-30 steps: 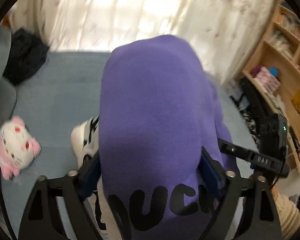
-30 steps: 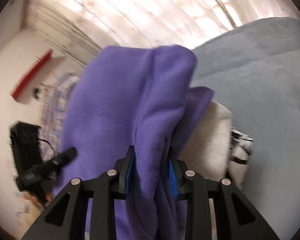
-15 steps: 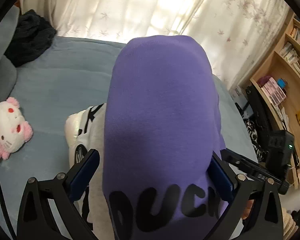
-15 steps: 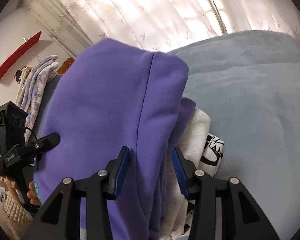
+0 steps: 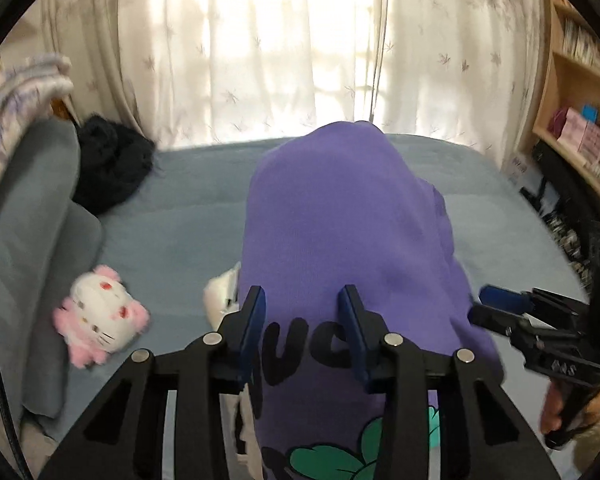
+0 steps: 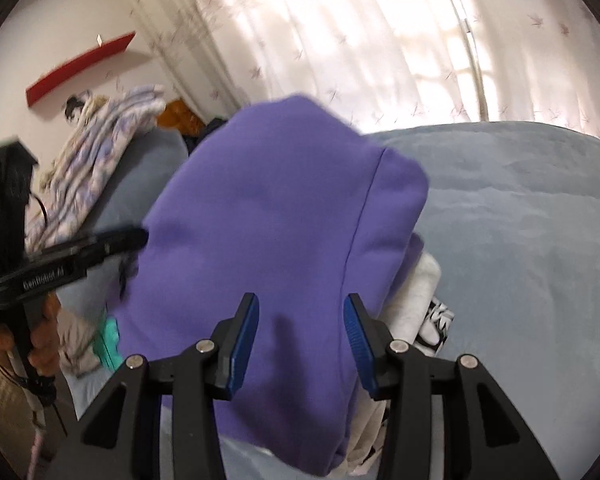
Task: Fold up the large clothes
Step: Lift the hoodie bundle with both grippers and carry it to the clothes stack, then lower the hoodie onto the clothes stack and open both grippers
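A purple sweatshirt (image 5: 340,232) with black letters and a green print lies folded on a white printed garment (image 6: 416,292), on the blue-grey bed (image 6: 520,240). My left gripper (image 5: 302,300) hovers just over the sweatshirt's near part. Its jaws are closing with only air between the blue pads, and the cloth lies below them. It also shows at the left of the right wrist view as the left gripper (image 6: 84,248). My right gripper (image 6: 300,308) stands open above the sweatshirt's near edge, gripping nothing. In the left wrist view the right gripper (image 5: 500,304) sits beside the sweatshirt's right side.
A pink and white plush toy (image 5: 100,332) lies left of the pile. A black garment (image 5: 112,164) rests by a grey cushion (image 5: 32,220). A striped blanket (image 6: 100,140) is heaped at the back. Wooden shelves (image 5: 572,120) stand right of the bed, curtains behind.
Both grippers have let go of the purple sweatshirt and drawn back and up from it. The left jaws went wide, then narrowed. The sweatshirt now rests on the pile.
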The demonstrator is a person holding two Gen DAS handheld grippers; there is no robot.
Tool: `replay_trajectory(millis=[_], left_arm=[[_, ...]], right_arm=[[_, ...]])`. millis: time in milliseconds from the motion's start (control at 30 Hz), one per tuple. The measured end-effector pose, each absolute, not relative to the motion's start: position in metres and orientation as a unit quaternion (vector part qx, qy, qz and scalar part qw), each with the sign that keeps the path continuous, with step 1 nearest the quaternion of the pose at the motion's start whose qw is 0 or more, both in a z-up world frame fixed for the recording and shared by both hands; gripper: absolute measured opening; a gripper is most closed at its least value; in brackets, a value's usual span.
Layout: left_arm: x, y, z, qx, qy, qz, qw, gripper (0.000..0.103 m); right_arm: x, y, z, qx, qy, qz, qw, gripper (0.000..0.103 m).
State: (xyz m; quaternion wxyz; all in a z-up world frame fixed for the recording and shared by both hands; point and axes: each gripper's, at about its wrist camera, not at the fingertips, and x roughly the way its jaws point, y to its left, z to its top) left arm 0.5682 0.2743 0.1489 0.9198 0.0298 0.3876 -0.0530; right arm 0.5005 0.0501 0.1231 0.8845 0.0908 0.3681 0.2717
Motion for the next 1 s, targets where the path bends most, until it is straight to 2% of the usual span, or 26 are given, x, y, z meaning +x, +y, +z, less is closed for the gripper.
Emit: replay_trajectory(millis=[133,200,267,433,500,667,800,900,1000], left_arm=[[0.558,0.267,0.151,0.019,0.370,-0.026,0.929,0.039],[0.546,0.262,0.155,0.007,0.357,-0.023,0.934,0.055],[0.528,0.256,0.161,-0.002,0.334,-0.025,0.942,0.061],[0.485,0.235,0.176,-0.045,0.309,-0.052,0.948,0.069],[0.470,0.227,0.179,-0.062,0.303,-0.065,0.949,0.081],[0.426,0.196,0.182,-0.097,0.306,-0.100,0.942,0.085],[0.385,0.167,0.181,-0.081,0.301,-0.108,0.944,0.087],[0.347,0.144,0.179,-0.078,0.308,-0.117,0.941,0.093],[0.311,0.125,0.181,-0.076,0.313,-0.134,0.937,0.094]], right_arm=[[0.483,0.049,0.118,0.093,0.366,0.287,0.880,0.044],[0.471,0.044,0.118,0.088,0.361,0.291,0.882,0.044],[0.463,0.039,0.119,0.091,0.365,0.292,0.879,0.044],[0.440,0.012,0.123,0.143,0.377,0.327,0.855,0.044],[0.430,0.002,0.126,0.164,0.376,0.339,0.847,0.044],[0.393,-0.020,0.137,0.171,0.373,0.351,0.842,0.044],[0.348,-0.041,0.150,0.146,0.369,0.342,0.852,0.044],[0.314,-0.062,0.159,0.130,0.372,0.321,0.861,0.044],[0.278,-0.085,0.167,0.130,0.375,0.310,0.864,0.047]])
